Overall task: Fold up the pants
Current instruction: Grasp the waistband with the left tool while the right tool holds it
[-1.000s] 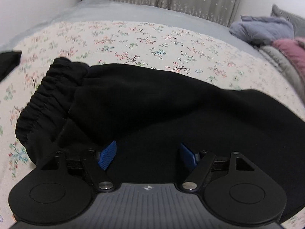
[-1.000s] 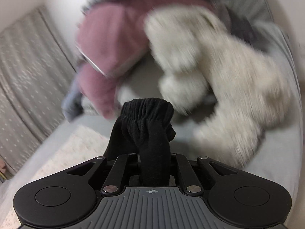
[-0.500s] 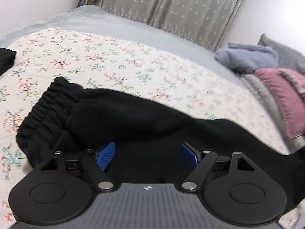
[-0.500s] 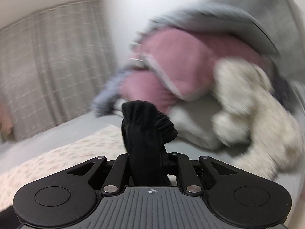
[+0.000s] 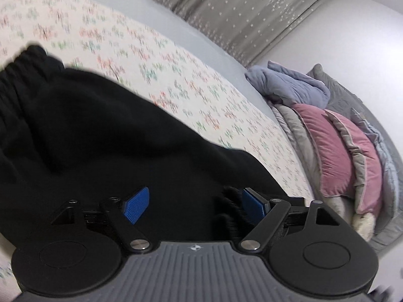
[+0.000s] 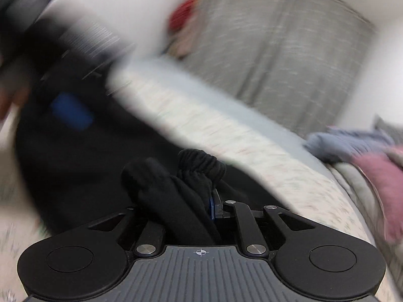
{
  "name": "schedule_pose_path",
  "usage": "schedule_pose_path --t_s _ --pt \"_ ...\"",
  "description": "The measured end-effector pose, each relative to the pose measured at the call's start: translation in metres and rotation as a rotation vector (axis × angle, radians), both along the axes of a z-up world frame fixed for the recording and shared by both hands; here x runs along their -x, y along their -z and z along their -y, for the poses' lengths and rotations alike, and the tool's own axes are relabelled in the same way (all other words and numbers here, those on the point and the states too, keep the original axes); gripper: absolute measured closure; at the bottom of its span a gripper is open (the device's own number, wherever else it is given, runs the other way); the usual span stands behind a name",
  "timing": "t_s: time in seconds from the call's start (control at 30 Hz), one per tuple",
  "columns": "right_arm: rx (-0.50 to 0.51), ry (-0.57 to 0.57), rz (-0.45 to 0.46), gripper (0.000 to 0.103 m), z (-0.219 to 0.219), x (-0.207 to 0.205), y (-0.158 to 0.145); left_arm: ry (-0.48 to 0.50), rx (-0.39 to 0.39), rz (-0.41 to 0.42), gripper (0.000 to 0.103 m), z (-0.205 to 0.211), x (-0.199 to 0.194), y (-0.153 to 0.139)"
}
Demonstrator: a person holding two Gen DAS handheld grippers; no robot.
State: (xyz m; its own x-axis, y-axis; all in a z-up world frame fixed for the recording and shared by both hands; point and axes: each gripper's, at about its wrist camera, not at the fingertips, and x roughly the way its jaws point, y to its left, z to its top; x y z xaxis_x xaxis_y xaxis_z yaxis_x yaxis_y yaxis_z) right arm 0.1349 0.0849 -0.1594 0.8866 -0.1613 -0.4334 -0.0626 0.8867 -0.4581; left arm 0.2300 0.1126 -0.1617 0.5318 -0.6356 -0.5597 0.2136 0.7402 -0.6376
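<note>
Black sweatpants (image 5: pixel 105 136) lie across the floral bedspread (image 5: pixel 176 75), soft and floppy, so grab thick seams or cuffs. Right gripper (image 6: pixel 191 201) is clamped on what looks like 1 bunched ribbed cuff (image 6: pixel 201 163); blurry though. Left gripper (image 5: pixel 194 201) hovers spread wide over the fabric.

The pants (image 5: pixel 105 136) lie spread on the bedspread (image 5: pixel 156 58) directly beneath the left gripper (image 5: pixel 194 202) — waistband (image 5: pixel 15 80) to the left — with the pillows (image 5: pixel 337 146) stacked to the right and the curtain (image 5: pixel 234 10) behind the bed.
</note>
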Motion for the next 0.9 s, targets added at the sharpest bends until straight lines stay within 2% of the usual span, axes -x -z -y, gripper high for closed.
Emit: schedule_pose_path --t_s 0.1,0.17,0.2,0.23,0.27,0.37,0.43,0.5,0.6,0.67,0.7,0.73,0.8,0.9 --pt "0.045 -0.001 -0.002 0.083 0.002 0.007 0.006 0.037 0.029 -0.013 0.018 0.004 0.000 0.001" --pt "0.001 -0.005 -0.032 0.066 0.014 0.009 0.003 0.055 0.035 -0.020 0.017 0.010 0.001 0.001" --pt "-0.005 -0.005 -0.036 0.049 0.018 0.011 0.000 0.065 0.043 -0.032 0.016 0.014 0.001 0.002" --pt "0.003 -0.007 -0.033 0.036 0.021 0.015 -0.001 0.074 0.052 -0.045 0.016 0.017 0.001 0.002" --pt "0.005 -0.033 -0.036 0.031 0.025 0.019 -0.003 0.085 0.061 -0.058 0.016 0.021 0.001 0.004" --pt "-0.088 -0.107 -0.032 0.028 0.041 0.025 -0.014 0.126 0.069 -0.074 0.016 0.034 0.003 0.005" --pt "-0.224 -0.153 -0.044 0.028 0.055 0.024 -0.027 0.143 0.071 -0.079 0.016 0.041 0.005 0.006" --pt "-0.427 -0.222 -0.059 0.027 0.078 0.022 -0.039 0.142 0.075 -0.095 0.016 0.044 0.005 0.009" --pt "-0.606 -0.173 -0.046 0.028 0.106 0.010 -0.047 0.131 0.096 -0.114 0.016 0.041 0.003 0.011" --pt "-0.634 -0.132 -0.051 0.032 0.117 0.001 -0.044 0.124 0.100 -0.119 0.016 0.039 0.002 0.011" --pt "-0.619 -0.107 -0.066 0.047 0.117 -0.004 -0.040 0.123 0.105 -0.123 0.016 0.038 0.002 0.011" --pt "-0.596 -0.093 -0.087 0.072 0.116 -0.009 -0.037 0.123 0.112 -0.128 0.016 0.036 0.002 0.012" --pt "-0.560 -0.115 -0.108 0.094 0.109 -0.011 -0.035 0.123 0.123 -0.132 0.016 0.034 0.003 0.011" --pt "-0.456 -0.160 -0.055 0.100 0.097 0.007 -0.043 0.115 0.137 -0.134 0.015 0.030 0.004 0.010"
